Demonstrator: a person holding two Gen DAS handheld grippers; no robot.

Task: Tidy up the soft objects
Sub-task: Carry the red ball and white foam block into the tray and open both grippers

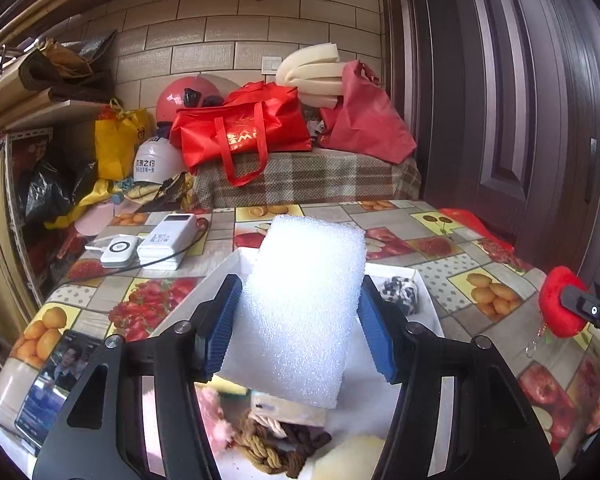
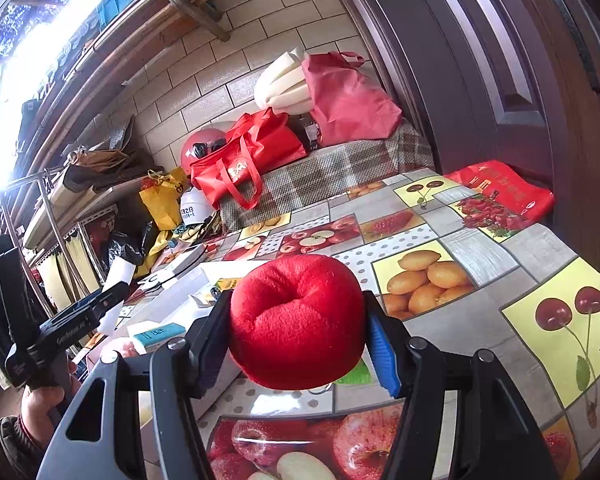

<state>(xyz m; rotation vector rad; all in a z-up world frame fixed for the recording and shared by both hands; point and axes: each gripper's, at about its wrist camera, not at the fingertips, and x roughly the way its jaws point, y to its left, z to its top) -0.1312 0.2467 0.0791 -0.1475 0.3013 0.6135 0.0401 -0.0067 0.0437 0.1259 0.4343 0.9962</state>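
My left gripper (image 1: 298, 320) is shut on a white foam block (image 1: 300, 312) and holds it tilted above the white tray (image 1: 430, 292). In the tray lie a black-and-white cloth ball (image 1: 400, 294), a braided rope (image 1: 268, 448), pink fluff (image 1: 214, 416) and a yellowish sponge (image 1: 352, 458). My right gripper (image 2: 296, 320) is shut on a red plush apple (image 2: 296, 320) above the fruit-print tablecloth (image 2: 480, 256), to the right of the tray (image 2: 180, 300). The apple also shows at the right edge of the left wrist view (image 1: 560, 304). The left gripper shows at the left in the right wrist view (image 2: 112, 292).
Two white power banks (image 1: 168, 240) with a cable lie at the far left of the table. A phone (image 1: 56, 384) lies at the near left edge. A red bag (image 2: 504, 190) lies at the far right by the dark door (image 1: 520, 100). Red bags (image 1: 244, 128) sit on a plaid bench behind.
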